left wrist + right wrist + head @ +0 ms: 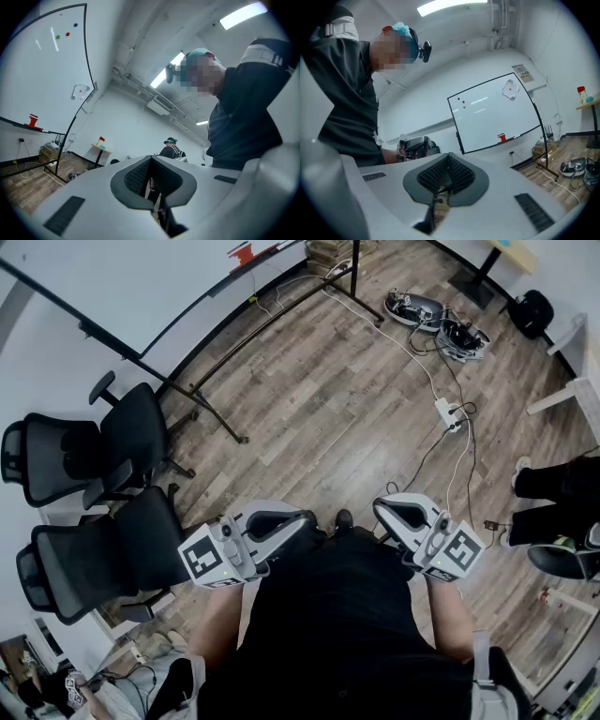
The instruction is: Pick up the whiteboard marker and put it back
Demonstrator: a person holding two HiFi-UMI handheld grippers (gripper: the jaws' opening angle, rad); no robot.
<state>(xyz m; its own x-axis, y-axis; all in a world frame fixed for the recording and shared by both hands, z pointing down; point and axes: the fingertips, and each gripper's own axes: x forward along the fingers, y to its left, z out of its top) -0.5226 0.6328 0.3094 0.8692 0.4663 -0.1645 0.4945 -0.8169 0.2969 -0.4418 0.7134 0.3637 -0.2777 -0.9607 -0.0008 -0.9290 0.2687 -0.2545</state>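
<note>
A whiteboard (122,287) on a black wheeled stand stands at the far left of the room. It also shows in the left gripper view (42,75) and the right gripper view (494,117). A small red object (246,253) sits on its ledge. I cannot make out a whiteboard marker in any view. My left gripper (305,519) and right gripper (384,507) are held close to the person's torso, tips turned inward. Both are shut with nothing between their pads (140,176) (438,174).
Two black office chairs (122,437) (94,554) stand at the left. The whiteboard stand's foot (220,418) reaches across the wood floor. A power strip with cables (448,414) and devices (436,320) lie ahead. Another person's legs (553,484) are at the right.
</note>
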